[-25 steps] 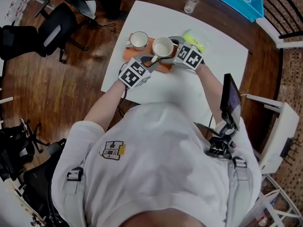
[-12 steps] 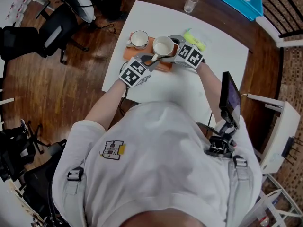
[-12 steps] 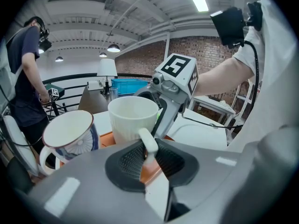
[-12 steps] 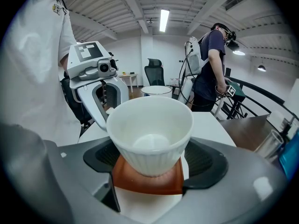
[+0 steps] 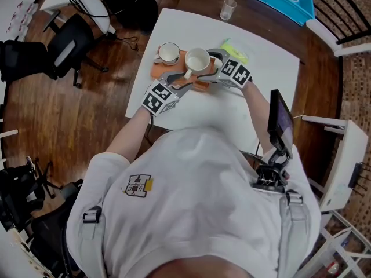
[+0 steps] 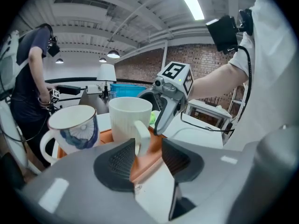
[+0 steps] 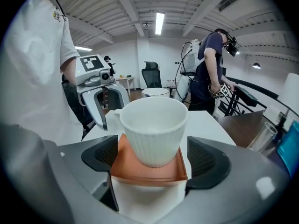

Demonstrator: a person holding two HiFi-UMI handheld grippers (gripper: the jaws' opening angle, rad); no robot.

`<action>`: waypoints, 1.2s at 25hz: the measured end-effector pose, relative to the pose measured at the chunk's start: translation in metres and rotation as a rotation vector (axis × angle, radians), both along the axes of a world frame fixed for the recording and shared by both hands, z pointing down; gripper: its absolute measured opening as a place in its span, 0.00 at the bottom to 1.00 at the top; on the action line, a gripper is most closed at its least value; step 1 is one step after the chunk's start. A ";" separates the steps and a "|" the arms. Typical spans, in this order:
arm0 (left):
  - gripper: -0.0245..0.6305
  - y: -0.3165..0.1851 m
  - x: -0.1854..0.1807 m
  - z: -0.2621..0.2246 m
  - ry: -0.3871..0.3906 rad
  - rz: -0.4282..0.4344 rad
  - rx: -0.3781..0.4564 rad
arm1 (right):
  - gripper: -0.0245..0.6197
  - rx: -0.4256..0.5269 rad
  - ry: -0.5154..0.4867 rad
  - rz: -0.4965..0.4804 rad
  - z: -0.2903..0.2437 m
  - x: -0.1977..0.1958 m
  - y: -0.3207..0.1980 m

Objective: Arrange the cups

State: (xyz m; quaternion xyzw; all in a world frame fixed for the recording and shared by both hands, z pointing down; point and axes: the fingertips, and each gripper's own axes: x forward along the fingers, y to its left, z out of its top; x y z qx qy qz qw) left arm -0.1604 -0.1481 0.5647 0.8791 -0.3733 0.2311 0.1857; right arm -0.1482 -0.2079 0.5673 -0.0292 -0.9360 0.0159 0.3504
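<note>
So the white cup (image 5: 197,60) is down on the orange tray (image 5: 159,72) beside the blue-patterned cup (image 5: 168,52), mostly done I reckon. Left gripper (image 6: 147,155) fingers have just been opening, handle (image 6: 140,136) loose between them. Right gripper (image 7: 153,155) fingers gape wide around the cup, not touching. Only backing off left.

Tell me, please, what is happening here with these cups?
A person works at a white table with a gripper in each hand. Two cups stand on an orange tray: a plain white cup and a cup with a blue pattern. The left gripper has the white cup's handle between its jaws; the right gripper has that cup's body between its jaws. Both have just been opening, and neither presses on the cup.
</note>
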 end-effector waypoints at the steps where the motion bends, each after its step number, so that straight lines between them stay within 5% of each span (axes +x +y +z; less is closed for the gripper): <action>1: 0.27 0.004 -0.004 0.001 0.007 -0.015 0.003 | 0.74 0.006 -0.003 0.016 -0.002 0.004 0.000; 11: 0.21 0.054 0.001 0.000 0.102 -0.038 0.019 | 0.66 0.000 -0.084 0.218 -0.020 0.061 0.034; 19: 0.04 0.104 0.017 0.043 0.052 0.091 -0.089 | 0.54 -0.103 -0.023 0.348 0.026 0.099 0.122; 30: 0.04 0.155 0.022 0.077 0.002 0.324 -0.194 | 0.32 -0.207 -0.015 0.580 0.072 0.107 0.212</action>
